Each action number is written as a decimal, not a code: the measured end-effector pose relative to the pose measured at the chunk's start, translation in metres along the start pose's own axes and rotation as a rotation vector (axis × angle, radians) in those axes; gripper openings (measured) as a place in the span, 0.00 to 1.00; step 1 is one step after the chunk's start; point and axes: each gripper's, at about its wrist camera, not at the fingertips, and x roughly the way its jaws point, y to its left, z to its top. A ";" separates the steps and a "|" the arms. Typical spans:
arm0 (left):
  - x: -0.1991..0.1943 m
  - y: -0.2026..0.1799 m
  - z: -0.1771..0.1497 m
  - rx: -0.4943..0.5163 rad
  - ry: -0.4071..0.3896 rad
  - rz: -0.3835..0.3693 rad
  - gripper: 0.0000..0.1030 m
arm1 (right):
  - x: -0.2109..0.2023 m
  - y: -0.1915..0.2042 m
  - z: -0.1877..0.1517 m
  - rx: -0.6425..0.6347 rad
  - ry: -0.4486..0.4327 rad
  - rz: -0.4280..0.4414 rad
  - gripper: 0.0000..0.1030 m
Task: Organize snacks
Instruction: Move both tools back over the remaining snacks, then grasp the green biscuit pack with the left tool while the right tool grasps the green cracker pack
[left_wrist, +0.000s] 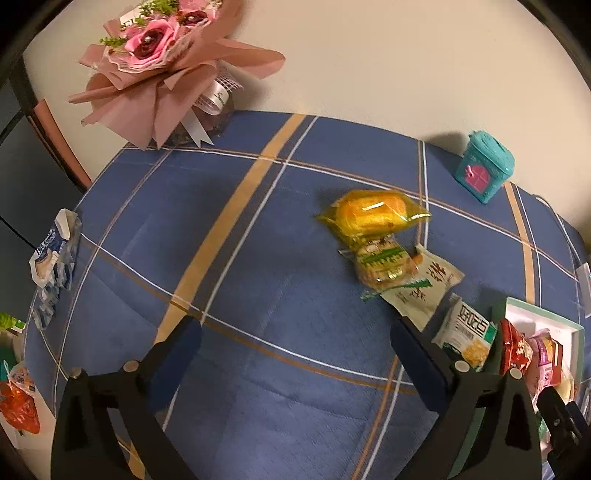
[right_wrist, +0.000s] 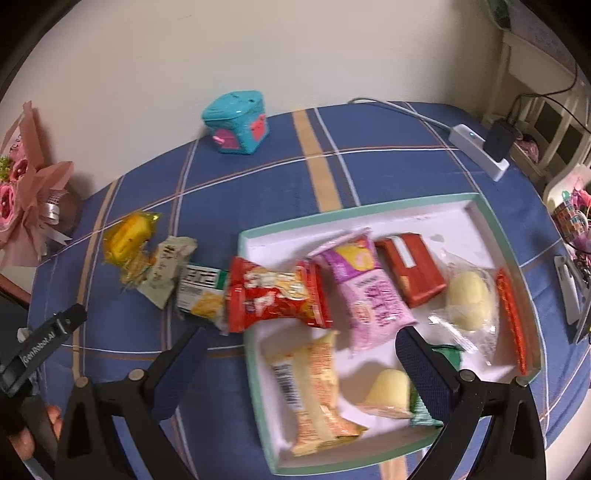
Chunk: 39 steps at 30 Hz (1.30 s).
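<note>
**Right wrist view: snacks partly boxed**

We find the right gripper (right_wrist: 299, 365) spread wide over the box (right_wrist: 480, 201), holding nothing. A red packet (right_wrist: 277, 295) lies across the box's left rim. Our left gripper (left_wrist: 295, 358) is likewise spread and empty above the cloth (left_wrist: 258, 258), near a yellow packet (left_wrist: 371, 212).

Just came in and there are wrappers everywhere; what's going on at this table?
A person is sorting snacks into a shallow white box. Several packets already lie in it; a red packet straddles its left rim. A yellow packet and others wait on the blue cloth. The left tool and right tool are open, holding nothing.
</note>
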 end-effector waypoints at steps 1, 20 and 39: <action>0.001 0.002 0.001 -0.006 0.002 0.000 0.99 | 0.001 0.005 0.001 0.001 0.002 0.010 1.00; 0.030 0.045 0.013 -0.165 0.069 -0.011 0.99 | 0.033 0.093 0.003 -0.162 0.017 0.154 0.92; 0.060 0.032 0.025 -0.160 0.110 -0.079 0.99 | 0.091 0.089 0.027 -0.090 0.121 0.113 0.73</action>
